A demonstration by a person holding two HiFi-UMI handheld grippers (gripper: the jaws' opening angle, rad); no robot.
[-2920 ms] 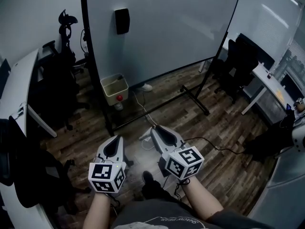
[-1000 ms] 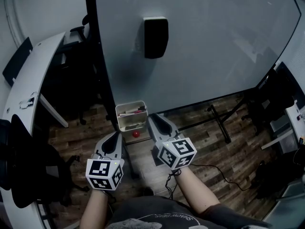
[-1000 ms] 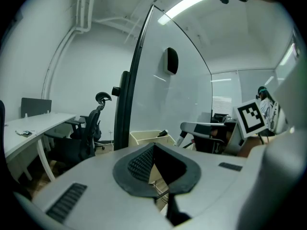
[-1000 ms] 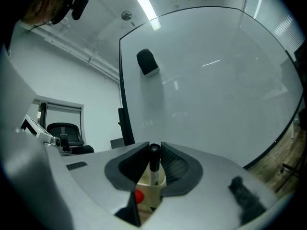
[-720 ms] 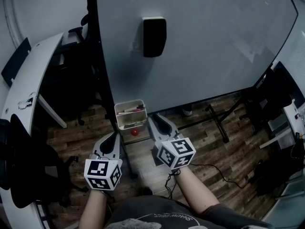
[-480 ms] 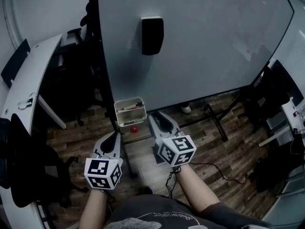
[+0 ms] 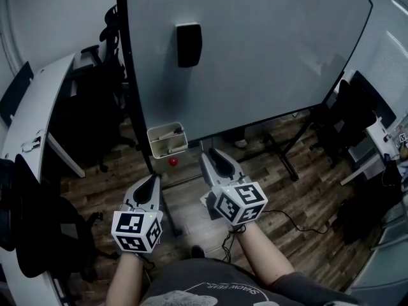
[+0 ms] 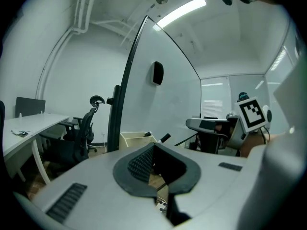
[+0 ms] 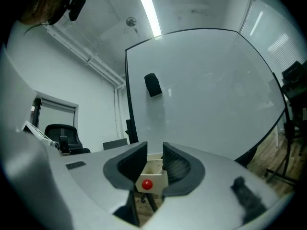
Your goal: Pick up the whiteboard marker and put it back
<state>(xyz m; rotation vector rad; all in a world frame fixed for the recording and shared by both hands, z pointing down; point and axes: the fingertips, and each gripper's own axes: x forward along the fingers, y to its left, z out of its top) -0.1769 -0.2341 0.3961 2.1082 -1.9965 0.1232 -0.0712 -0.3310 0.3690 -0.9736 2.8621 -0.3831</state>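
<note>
A white tray box hangs at the whiteboard's lower left, with a red knob under it. Markers lie inside it; their dark ends stick up in the left gripper view. A black eraser clings to the board above. My right gripper hovers just right of the box. Its jaws have just been opening and stand open with nothing between them; box and knob show beyond the gap. My left gripper is lower left of the box, its tips together and empty.
A white desk and black office chairs stand at the left. The board's stand feet cross the wood floor at the right, near more chairs and a cable.
Since nearly three seconds ago the board and box have come much closer. Over the last second both grippers edged forward, and the box slid up and left in the head view.
</note>
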